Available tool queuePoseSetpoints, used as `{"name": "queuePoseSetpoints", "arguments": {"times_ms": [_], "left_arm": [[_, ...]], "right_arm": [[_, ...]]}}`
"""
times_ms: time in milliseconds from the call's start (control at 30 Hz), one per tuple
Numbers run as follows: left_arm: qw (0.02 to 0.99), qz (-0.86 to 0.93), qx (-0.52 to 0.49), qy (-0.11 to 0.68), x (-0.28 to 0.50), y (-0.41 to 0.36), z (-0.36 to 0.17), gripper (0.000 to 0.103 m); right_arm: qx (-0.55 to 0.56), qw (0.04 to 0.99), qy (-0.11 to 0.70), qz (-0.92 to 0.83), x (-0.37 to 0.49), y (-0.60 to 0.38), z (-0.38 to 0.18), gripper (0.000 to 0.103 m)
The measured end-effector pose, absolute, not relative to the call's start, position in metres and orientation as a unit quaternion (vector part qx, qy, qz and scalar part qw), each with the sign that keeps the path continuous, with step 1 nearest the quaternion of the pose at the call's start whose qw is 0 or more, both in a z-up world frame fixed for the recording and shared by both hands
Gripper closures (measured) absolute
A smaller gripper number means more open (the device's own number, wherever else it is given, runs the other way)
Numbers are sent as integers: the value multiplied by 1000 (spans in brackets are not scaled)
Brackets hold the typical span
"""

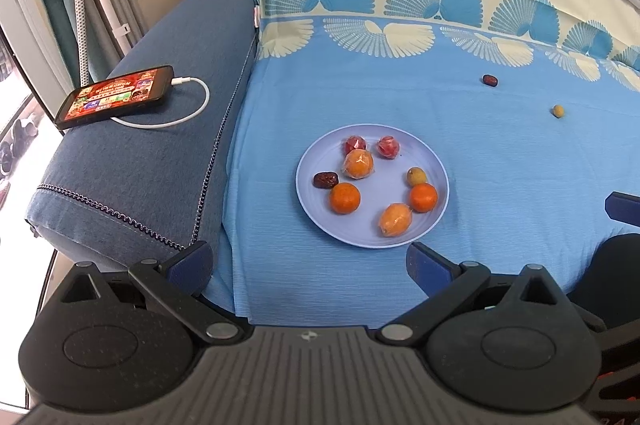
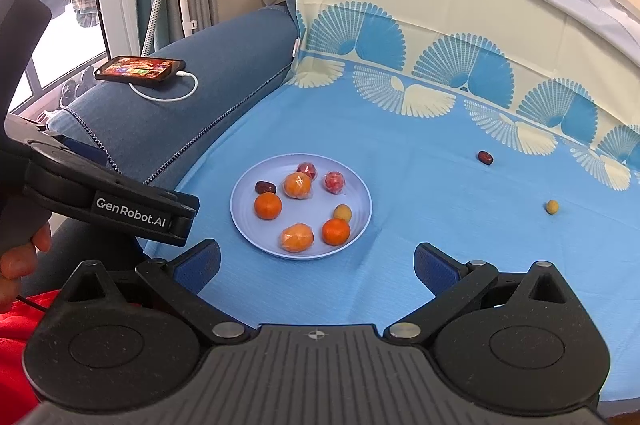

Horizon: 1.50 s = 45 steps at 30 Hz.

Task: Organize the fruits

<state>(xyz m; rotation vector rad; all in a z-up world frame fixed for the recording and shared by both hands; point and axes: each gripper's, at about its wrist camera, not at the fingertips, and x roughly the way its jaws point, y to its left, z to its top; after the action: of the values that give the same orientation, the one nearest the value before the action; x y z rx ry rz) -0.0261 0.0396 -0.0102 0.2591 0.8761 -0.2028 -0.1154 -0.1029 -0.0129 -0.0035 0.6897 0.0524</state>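
Left wrist view
Left gripper (image 1: 308, 261): jaws wide apart, nothing between them, held above the near edge of the sofa seat.
Carrier: sofa seat under a light blue cloth with cream fan print (image 1: 360, 97).
Round pale blue plastic plate (image 1: 434, 157): near the seat's front edge, closer to the blue fabric armrest (image 1: 168, 145) than to the backrest.
On the plate: two bare orange tangerines (image 1: 345, 198), two film-wrapped orange fruits (image 1: 358, 164), two wrapped red fruits (image 1: 388, 146), a wrinkled dark red date (image 1: 325, 180), a small yellow-green round fruit (image 1: 416, 176).
Loose fruit: a second dark red date (image 1: 489, 80) near the backrest; a second small yellow-green fruit (image 1: 557, 111) well apart from the plate, toward the seat's right side.
Black smartphone with white cable (image 1: 116, 97): on the armrest.

Right wrist view
Right gripper (image 2: 316, 265): jaws wide apart, empty, before the plate (image 2: 360, 185).
Left gripper (image 2: 132, 213): seen side-on at the left, held by a hand (image 2: 24, 253).
Loose date (image 2: 485, 157) and loose yellow-green fruit (image 2: 552, 206): both on the cloth, off the plate.

Handling (judgement)
Loose fruits: likely light and small; the round one may roll on soft cloth, the date is probably soft and sticky. Close gently across the widest part from above.
Film-wrapped fruits: wrap probably slippery; avoid squeezing.
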Motion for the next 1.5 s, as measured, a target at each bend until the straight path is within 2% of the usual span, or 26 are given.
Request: {"name": "queuePoseSetpoints", "arguments": {"times_ms": [667, 1100, 1500], "left_arm": [[885, -96, 131, 436, -19, 36, -22, 0], [865, -88, 144, 472, 4, 24, -39, 0], [848, -147, 151, 485, 82, -74, -38, 0]], "right_arm": [[10, 934, 357, 27, -108, -106, -24, 1], [45, 921, 387, 17, -92, -127, -50, 1], [143, 902, 377, -153, -66, -241, -86, 1]]}}
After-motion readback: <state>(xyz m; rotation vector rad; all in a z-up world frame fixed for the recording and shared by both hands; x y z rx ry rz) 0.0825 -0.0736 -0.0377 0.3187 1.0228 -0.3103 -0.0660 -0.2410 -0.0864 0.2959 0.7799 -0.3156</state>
